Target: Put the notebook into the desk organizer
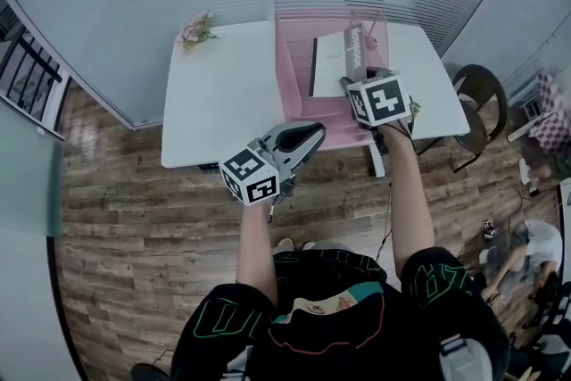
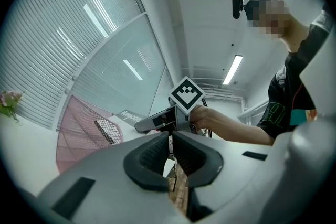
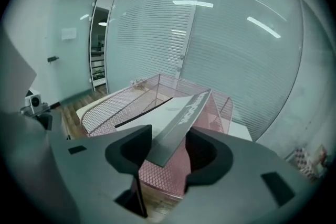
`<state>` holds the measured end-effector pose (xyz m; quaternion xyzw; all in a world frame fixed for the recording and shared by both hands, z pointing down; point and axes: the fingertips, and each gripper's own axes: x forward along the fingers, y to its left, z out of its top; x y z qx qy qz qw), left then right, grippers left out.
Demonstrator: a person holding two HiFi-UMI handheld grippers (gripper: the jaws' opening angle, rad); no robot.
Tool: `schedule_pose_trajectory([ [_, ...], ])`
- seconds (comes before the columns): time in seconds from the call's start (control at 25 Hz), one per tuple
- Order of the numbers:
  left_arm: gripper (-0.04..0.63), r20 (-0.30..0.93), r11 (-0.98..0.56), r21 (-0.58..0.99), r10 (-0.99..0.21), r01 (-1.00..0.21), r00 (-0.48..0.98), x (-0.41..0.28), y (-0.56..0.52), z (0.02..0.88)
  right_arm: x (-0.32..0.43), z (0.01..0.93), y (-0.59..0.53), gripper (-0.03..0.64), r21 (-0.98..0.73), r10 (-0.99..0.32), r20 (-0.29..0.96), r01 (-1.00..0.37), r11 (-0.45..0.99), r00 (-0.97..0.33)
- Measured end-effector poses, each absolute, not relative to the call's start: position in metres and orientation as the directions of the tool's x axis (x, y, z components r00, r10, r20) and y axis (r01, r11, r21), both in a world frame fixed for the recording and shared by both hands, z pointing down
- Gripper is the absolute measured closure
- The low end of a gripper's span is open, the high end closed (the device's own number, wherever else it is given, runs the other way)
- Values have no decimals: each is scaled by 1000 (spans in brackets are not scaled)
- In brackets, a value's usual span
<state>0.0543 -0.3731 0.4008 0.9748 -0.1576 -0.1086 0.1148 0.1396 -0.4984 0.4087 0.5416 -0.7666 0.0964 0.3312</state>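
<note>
Nearest in, the left gripper (image 1: 314, 135) hangs off the table's (image 1: 223, 94) near edge, over the floor and just left of the desk organizer (image 1: 294, 58). Its jaws are closed and empty, so it's out of the play. The right gripper (image 3: 169, 140) is at the near edge, right of centre, at the organizer's near end. Its jaws stand apart with the near end of the notebook (image 3: 181, 118) between them. The pad on the view's right is clearly off the notebook. The other pad sits close to it but I don't read that as a clamp, so call it released. The notebook is already inside the pink mesh organizer, on its long edge and leaning: white cover faces the table's left edge and the grey printed band is on top. Its long axis runs near to far, straight away from the right jaws toward the table's far edge, and its far end reaches about to the organizer's far rim. I can't tell if it touches there. That axis is what the next move turns on. My read is that the right gripper should back out along that line toward the near edge with the jaws kept wide. Any sideways drift would likely drag the near end and tip the notebook flat or swing it out. Past the organizer there are only some flowers (image 1: 194, 29) at the far left corner, well clear.
</note>
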Motion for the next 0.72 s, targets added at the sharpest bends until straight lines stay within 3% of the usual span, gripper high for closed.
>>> schedule_pose_trajectory([
  [0.16,580,-192,-929,256,-319,-266,928,55,-369,395,138,406,-497,400,345,-775,621,-849,399,-112],
  [0.24,580,-197,-931,257,-313,-260,929,56,-367,394,140,405,-498,295,409,-782,619,-823,395,-68],
  [0.28,581,-200,-932,257,-311,-256,929,57,-367,394,140,407,-498,276,427,-783,620,-814,394,-54],
  [0.48,589,-207,-927,253,-330,-276,921,55,-368,393,142,400,-491,278,388,-840,534,-856,342,-93],
  [0.56,594,-201,-916,246,-367,-316,908,53,-372,391,140,393,-487,291,347,-868,476,-876,336,-144],
  [0.68,598,-186,-887,229,-445,-401,876,51,-380,384,147,381,-479,455,313,-909,381,-902,296,-166],
  [0.72,600,-182,-879,224,-462,-421,868,51,-382,380,149,377,-476,473,301,-918,358,-910,286,-171],
])
